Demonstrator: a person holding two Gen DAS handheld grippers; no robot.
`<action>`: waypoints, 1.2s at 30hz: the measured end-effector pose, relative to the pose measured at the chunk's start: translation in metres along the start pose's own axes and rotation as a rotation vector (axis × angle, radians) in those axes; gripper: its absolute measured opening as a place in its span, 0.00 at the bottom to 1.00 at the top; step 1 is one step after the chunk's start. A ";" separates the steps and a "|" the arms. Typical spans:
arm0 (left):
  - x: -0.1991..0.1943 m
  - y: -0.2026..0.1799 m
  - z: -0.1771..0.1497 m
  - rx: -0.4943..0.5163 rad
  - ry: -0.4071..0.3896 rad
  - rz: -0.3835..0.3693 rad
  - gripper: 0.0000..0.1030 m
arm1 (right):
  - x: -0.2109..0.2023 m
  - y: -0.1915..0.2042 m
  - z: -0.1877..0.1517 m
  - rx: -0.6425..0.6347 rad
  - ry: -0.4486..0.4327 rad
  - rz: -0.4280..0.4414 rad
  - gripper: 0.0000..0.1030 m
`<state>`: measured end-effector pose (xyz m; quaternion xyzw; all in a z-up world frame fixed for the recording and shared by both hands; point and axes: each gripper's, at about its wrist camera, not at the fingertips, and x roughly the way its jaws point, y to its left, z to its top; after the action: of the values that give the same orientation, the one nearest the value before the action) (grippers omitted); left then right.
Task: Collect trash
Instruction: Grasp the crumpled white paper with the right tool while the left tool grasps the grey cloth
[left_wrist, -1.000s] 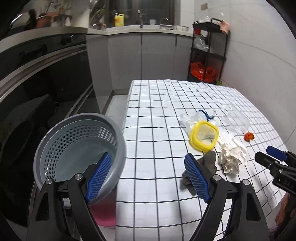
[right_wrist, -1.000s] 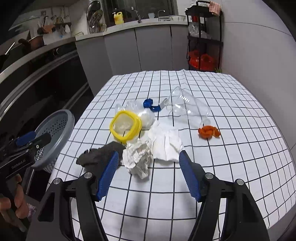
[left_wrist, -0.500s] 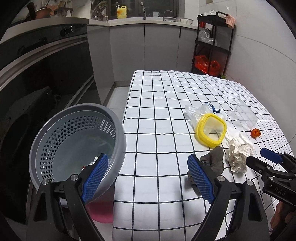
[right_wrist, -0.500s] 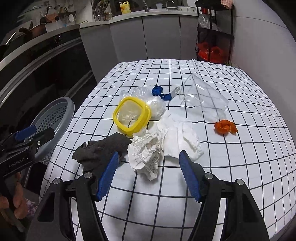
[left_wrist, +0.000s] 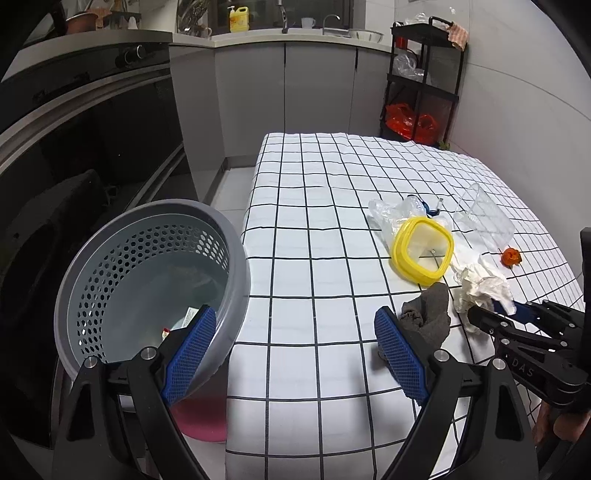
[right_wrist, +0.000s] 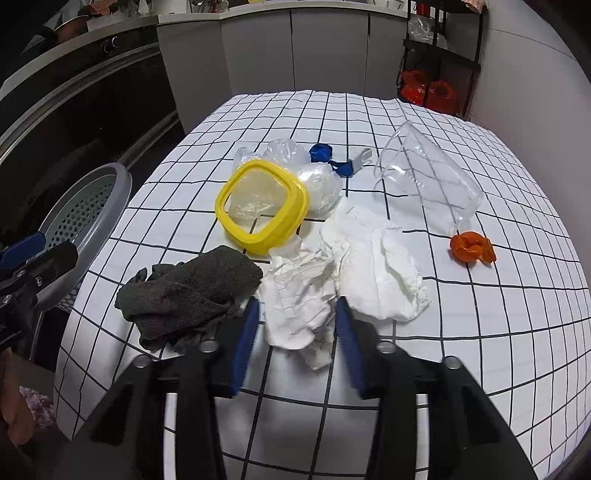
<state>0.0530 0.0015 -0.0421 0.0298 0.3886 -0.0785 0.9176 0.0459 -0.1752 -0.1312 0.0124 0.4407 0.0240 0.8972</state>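
On the checked tablecloth (right_wrist: 480, 332) lies a crumpled white paper (right_wrist: 295, 295), also seen in the left wrist view (left_wrist: 480, 288). My right gripper (right_wrist: 297, 310) is closing around it, and both blue pads touch its sides. A dark grey cloth (right_wrist: 192, 284) lies just left of it and a white tissue (right_wrist: 376, 273) just right. Behind them sit a yellow lid (right_wrist: 258, 236), a clear plastic bag (right_wrist: 317, 181), a clear plastic container (right_wrist: 424, 177) and an orange peel (right_wrist: 471, 247). My left gripper (left_wrist: 293, 317) stands open and empty, its left finger over the grey perforated basket (left_wrist: 240, 258).
The basket stands off the table's left edge, with a few scraps inside and a pink object (left_wrist: 201, 421) below it. Dark oven fronts (left_wrist: 92, 129) line the left. Grey cabinets (left_wrist: 295, 85) and a black shelf rack (left_wrist: 421, 81) stand beyond the table's far end.
My right gripper has moved forward and down onto the crumpled paper, and its jaws have narrowed from wide apart to touching it. The left gripper has stayed beside the basket.
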 end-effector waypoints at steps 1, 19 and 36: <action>-0.001 -0.001 0.000 0.004 -0.002 -0.007 0.84 | -0.001 0.001 0.000 -0.003 -0.005 0.006 0.30; 0.004 -0.035 -0.009 0.078 0.018 -0.116 0.87 | -0.059 -0.030 0.004 0.160 -0.153 0.110 0.23; 0.050 -0.075 -0.019 0.093 0.143 -0.191 0.89 | -0.064 -0.037 0.003 0.178 -0.151 0.135 0.23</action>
<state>0.0616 -0.0760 -0.0909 0.0408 0.4498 -0.1811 0.8736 0.0107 -0.2159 -0.0809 0.1233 0.3706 0.0443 0.9195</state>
